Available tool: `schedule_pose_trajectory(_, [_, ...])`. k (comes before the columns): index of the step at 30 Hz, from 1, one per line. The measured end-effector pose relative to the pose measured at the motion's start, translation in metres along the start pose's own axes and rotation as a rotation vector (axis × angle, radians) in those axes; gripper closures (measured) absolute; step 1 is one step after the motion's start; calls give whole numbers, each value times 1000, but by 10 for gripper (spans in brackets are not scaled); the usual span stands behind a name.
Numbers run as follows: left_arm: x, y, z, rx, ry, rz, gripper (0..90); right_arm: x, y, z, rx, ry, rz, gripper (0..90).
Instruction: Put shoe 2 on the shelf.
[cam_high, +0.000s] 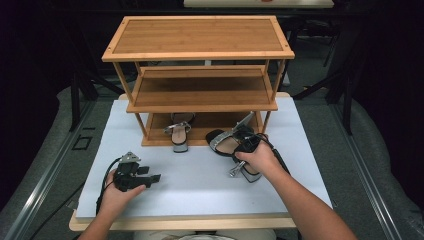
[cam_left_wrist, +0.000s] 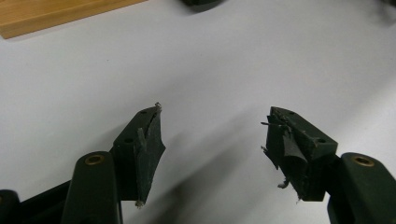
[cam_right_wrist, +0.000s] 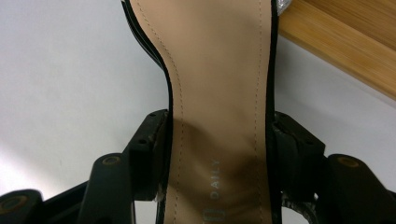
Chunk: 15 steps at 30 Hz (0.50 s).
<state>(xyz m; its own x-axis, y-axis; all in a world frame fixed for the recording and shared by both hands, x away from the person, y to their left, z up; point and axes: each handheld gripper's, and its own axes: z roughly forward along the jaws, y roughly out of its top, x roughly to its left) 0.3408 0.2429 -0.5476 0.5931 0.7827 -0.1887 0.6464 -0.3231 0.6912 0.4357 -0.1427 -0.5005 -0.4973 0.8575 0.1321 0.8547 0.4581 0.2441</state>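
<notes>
A black high-heeled sandal (cam_high: 222, 142) with a tan insole (cam_right_wrist: 217, 70) and silver trim lies on the white table (cam_high: 195, 175), just in front of the rack's right end. My right gripper (cam_high: 242, 144) is shut on it, one jaw on each side of the narrow waist of the sole (cam_right_wrist: 217, 126). Its mate, a second sandal (cam_high: 179, 134), sits on the bottom shelf with its heel end poking out over the front edge. My left gripper (cam_high: 149, 174) rests on the table at the front left, open and with nothing between its jaws (cam_left_wrist: 215, 121).
A three-tier bamboo shoe rack (cam_high: 200, 55) stands at the back of the table; its top and middle shelves are bare. The rack's base edge (cam_left_wrist: 46, 16) shows at the left gripper view's top left, and again as a bamboo edge (cam_right_wrist: 336, 51) at upper right.
</notes>
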Motion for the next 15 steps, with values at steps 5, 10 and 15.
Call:
schedule_pose_trajectory(5, [0, 0, 0, 0, 0, 1, 359, 6, 2, 7, -14, -37, 17, 410])
schedule_pose_trajectory(10, [0, 0, 0, -2, 1, 0, 359, 13, -1, -2, -42, -79, -38, 349])
schedule_pose_trajectory(15, [0, -1, 1, 0, 3, -6, 358, 16, -15, -31, -142, -48, -77, 346])
